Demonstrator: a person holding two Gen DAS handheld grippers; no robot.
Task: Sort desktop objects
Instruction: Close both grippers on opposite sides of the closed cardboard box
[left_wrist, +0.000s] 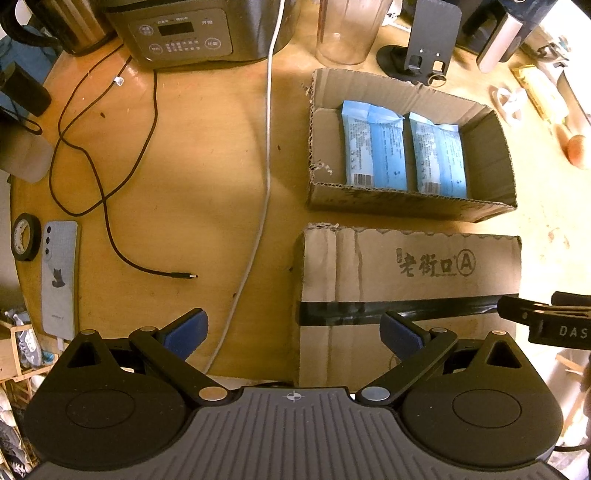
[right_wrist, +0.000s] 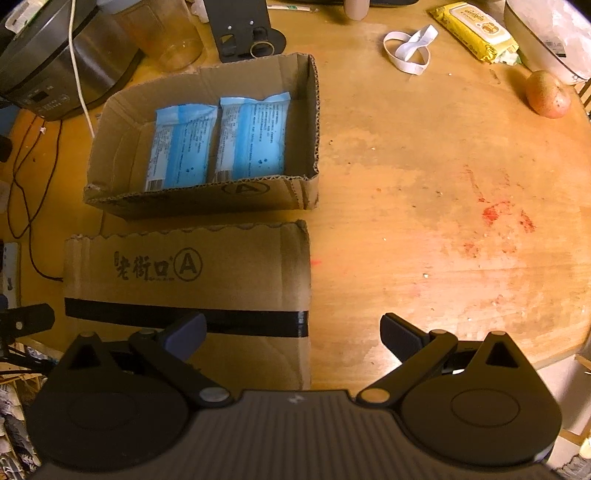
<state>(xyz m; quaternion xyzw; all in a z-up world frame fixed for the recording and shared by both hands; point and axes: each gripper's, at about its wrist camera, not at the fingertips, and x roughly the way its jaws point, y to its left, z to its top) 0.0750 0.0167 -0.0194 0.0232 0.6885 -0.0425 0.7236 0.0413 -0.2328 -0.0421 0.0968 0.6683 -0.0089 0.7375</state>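
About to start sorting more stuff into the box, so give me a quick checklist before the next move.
1. Left gripper open and empty: ok.
2. Right gripper open and empty: ok.
3. Open cardboard box has spare room beside the two blue packets: ok.
4. Flat cardboard piece clear of the box: ok.
5. Black cable and white cable tidied: not ok, loose across the table.
6. Phone safely on the table: cannot tell, it lies near the edge.

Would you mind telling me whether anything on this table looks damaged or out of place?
The open cardboard box has ragged, torn edges at its left corner. Red stains mark the bare table, and a black cable sprawls loose.
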